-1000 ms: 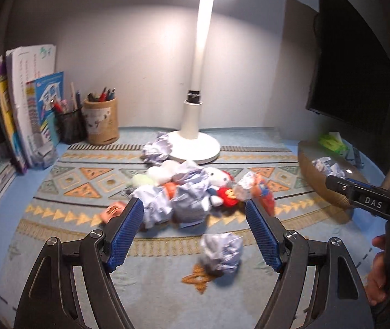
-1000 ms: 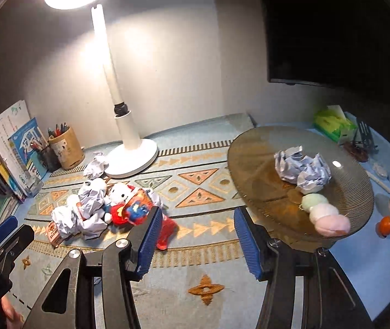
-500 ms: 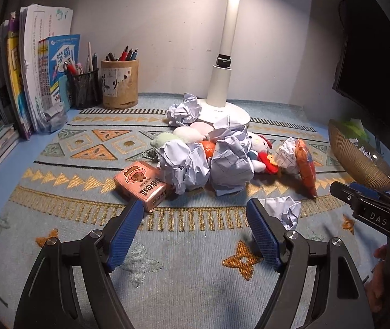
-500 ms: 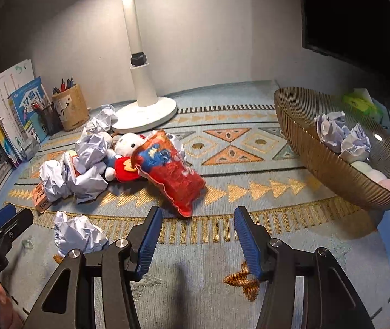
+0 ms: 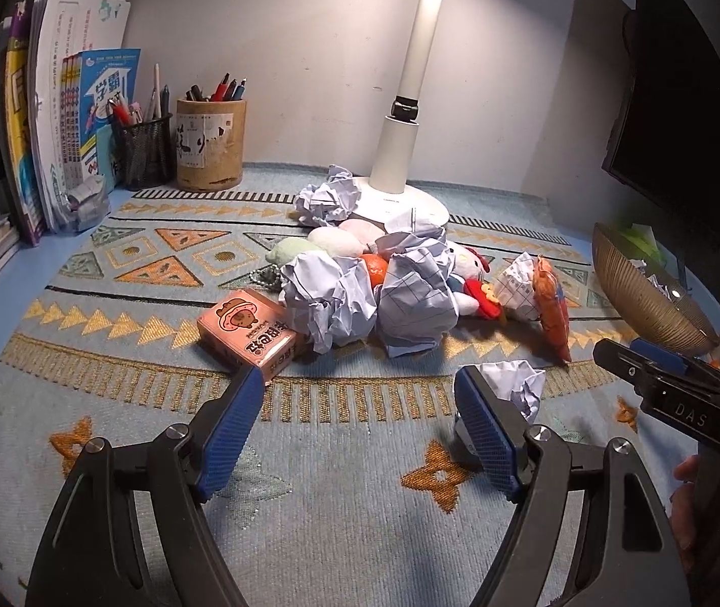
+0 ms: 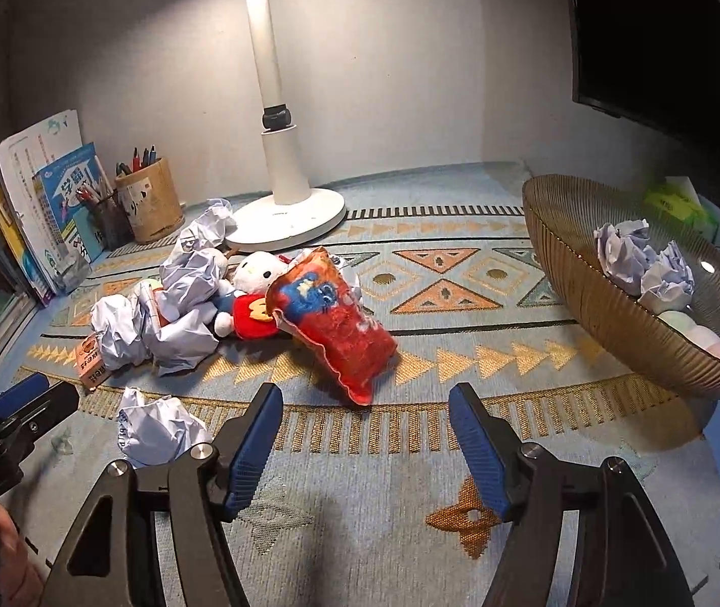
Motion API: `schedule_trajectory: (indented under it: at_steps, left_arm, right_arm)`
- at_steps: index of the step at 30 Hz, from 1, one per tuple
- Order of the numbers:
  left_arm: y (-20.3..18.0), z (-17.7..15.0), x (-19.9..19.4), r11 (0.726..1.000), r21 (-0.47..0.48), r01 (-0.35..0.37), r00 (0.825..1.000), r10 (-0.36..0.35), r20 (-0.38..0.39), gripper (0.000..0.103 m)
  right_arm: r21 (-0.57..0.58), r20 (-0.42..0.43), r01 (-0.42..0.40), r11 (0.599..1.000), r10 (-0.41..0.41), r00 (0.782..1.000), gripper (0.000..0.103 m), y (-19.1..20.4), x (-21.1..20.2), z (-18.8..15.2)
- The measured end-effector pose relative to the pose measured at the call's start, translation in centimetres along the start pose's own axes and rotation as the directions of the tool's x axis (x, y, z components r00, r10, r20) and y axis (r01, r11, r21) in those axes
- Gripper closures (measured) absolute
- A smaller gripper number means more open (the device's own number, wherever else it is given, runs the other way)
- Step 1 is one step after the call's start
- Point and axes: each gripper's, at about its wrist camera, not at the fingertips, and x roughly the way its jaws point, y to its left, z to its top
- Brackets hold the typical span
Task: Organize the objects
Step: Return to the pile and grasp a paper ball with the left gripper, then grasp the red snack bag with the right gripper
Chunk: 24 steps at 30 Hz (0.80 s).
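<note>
A pile lies on the patterned mat (image 5: 309, 480): crumpled paper balls (image 5: 329, 298), a pink box (image 5: 246, 334), a Hello Kitty plush (image 6: 253, 298) and a red snack bag (image 6: 344, 323). One loose paper ball (image 5: 514, 384) lies in front of the pile, also in the right wrist view (image 6: 157, 427). My left gripper (image 5: 360, 430) is open and empty, low over the mat just before the box and loose ball. My right gripper (image 6: 365, 447) is open and empty, just in front of the snack bag. A brown ribbed bowl (image 6: 612, 323) at right holds paper balls (image 6: 638, 263) and pale soft balls.
A white lamp base (image 6: 289, 222) stands behind the pile. A wooden pen cup (image 5: 210, 144), a mesh pen cup (image 5: 142, 149) and upright books (image 5: 31, 126) line the back left. A dark monitor (image 5: 688, 101) stands at right, with a green tissue pack (image 6: 678, 202) behind the bowl.
Both grippers have dropped lower and moved forward toward the pile. The objects now look larger and nearer. Both stay open.
</note>
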Motion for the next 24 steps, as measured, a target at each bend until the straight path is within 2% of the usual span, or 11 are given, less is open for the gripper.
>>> schedule_trajectory:
  at_steps: [3, 6, 9, 12, 16, 18, 20, 23, 24]
  left_arm:
    - [-0.2, -0.1, -0.4, 1.0, 0.009, 0.02, 1.0, -0.02, 0.014, 0.027]
    - [-0.7, 0.0, 0.2, 0.998, 0.028, 0.048, 0.998, -0.048, -0.029, 0.027]
    - [-2.1, -0.1, 0.7, 0.994, 0.065, 0.089, 0.992, -0.083, -0.09, 0.027]
    - [-4.0, -0.3, 1.2, 0.989, 0.082, 0.122, 0.985, -0.11, -0.134, 0.027]
    - [-6.6, -0.1, 2.5, 0.984, 0.134, 0.116, 0.981, -0.093, -0.168, 0.027]
    - [-7.2, 0.0, 3.4, 0.982, 0.141, 0.125, 0.976, -0.095, -0.197, 0.027]
    - [-7.3, -0.1, 4.3, 0.979, 0.132, 0.154, 0.964, -0.12, -0.237, 0.027]
    - [-7.4, -0.3, 4.9, 0.977, 0.136, 0.165, 0.958, -0.126, -0.258, 0.027]
    - [-7.5, -0.5, 4.9, 0.976, 0.141, 0.163, 0.958, -0.123, -0.26, 0.028]
  right_arm:
    - [-0.012, 0.005, -0.004, 1.0, 0.004, 1.0, 0.037, 0.2, -0.2, -0.1]
    - [-0.015, -0.008, -0.018, 1.0, 0.018, 1.0, 0.037, 0.2, 0.0, 0.0]
    - [-0.017, -0.11, -0.118, 0.993, 0.116, 0.987, 0.037, -0.2, 1.4, 0.6]
    - [-0.081, -0.199, -0.13, 0.988, 0.112, 0.974, 0.037, -0.4, 2.8, 2.1]
    - [-0.105, -0.268, -0.196, 0.975, 0.162, 0.95, 0.037, -0.7, 4.4, 4.3]
    - [-0.19, -0.244, -0.172, 0.967, 0.123, 0.962, 0.037, -0.1, 5.4, 4.9]
    - [-0.238, -0.255, -0.161, 0.958, 0.098, 0.962, 0.037, 0.1, 6.8, 5.4]
    - [-0.224, -0.271, -0.236, 0.946, 0.172, 0.947, 0.037, 0.1, 7.9, 5.8]
    - [-0.227, -0.265, -0.238, 0.944, 0.175, 0.948, 0.037, 0.2, 8.1, 5.8]
